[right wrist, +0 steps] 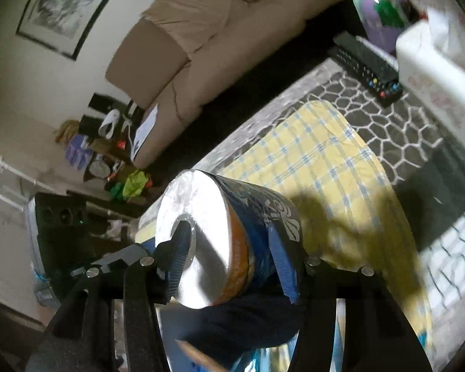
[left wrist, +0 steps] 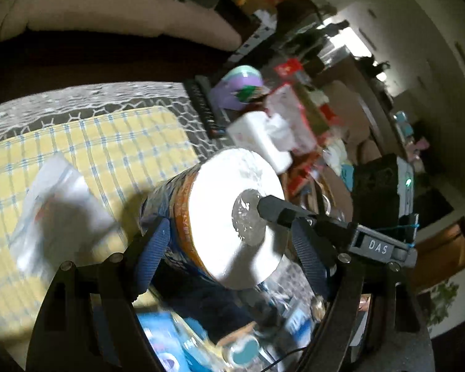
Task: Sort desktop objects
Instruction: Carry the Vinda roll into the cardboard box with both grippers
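- Between the 2 claws, over the near right part of the yellow checked cloth [left wrist: 108, 155], was the paper roll [left wrist: 220, 192], sealed in a blue and orange film, its white end face turned to the right. Whether it rested on the cloth could not be told.
- Right gripper [right wrist: 228, 232] had pinched the roll's wall at a narrow gap: 1 finger sat in the core hole, the other pressed on the film outside.
- Left gripper [left wrist: 229, 232] stood at a middling width astride the roll. Its left pad lay against the film, its right pad just past the rim of the end face. Whether both pads pressed could not be told.
- Handling, as a judgement: the roll was probably light and soft and would squash under a hard squeeze. The glossy film looked slippery, so the core-and-wall pinch seemed the surer hold, with the second claw steadying the side.
- Left of the roll on the cloth lay a clear plastic bag [left wrist: 55, 204], near enough to be dragged by a low sweep.
- Farther off on the lace table cover [left wrist: 77, 99] lay a dark remote control [left wrist: 204, 105]. Right of it were a white tissue pack [left wrist: 260, 139] and a purple and green tub [left wrist: 241, 86], crowding the far right.
- Blue packaging [left wrist: 170, 341] lay blurred at the near edge, under the roll.
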`<state>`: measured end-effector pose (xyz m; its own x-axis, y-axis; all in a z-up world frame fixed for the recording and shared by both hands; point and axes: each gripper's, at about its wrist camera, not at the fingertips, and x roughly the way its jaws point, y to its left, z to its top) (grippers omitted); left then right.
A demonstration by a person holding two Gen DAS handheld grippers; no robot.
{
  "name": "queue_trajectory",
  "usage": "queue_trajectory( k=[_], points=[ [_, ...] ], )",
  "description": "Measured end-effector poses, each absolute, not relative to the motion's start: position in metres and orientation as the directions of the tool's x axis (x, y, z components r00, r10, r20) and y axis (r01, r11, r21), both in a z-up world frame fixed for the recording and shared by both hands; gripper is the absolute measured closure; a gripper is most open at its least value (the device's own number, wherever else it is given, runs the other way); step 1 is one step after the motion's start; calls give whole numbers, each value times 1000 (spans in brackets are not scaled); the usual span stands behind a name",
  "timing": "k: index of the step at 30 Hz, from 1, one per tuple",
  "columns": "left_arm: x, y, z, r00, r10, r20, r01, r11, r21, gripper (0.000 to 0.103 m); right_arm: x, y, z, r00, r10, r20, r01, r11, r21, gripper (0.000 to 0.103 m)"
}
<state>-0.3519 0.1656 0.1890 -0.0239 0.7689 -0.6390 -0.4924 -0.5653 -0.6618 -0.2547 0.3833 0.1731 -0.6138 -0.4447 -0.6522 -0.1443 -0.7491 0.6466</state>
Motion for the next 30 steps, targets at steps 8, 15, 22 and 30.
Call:
queue_trajectory(
  k=[8, 15, 22, 30],
  points=[
    [-264, 94, 279, -80, 810, -582, -512, -534, -673, 25, -183, 331, 266, -647, -488, -586, -42, -744, 667, 49],
    [-178, -16, 308, -146, 828, -542, -480, -538, -693, 19, -120, 235, 301, -586, -584, -561, 74, -728, 681, 49],
    [-123, -129, 283, -211, 818, -534, -394, -572, -720, 16, -90, 124, 270, -477, -663, -576, 137, -704, 697, 49],
    [-107, -216, 226, -315, 743, -591, -291, -668, -685, 16, -104, 34, 192, -335, -728, -598, 145, -667, 731, 49]
  ],
)
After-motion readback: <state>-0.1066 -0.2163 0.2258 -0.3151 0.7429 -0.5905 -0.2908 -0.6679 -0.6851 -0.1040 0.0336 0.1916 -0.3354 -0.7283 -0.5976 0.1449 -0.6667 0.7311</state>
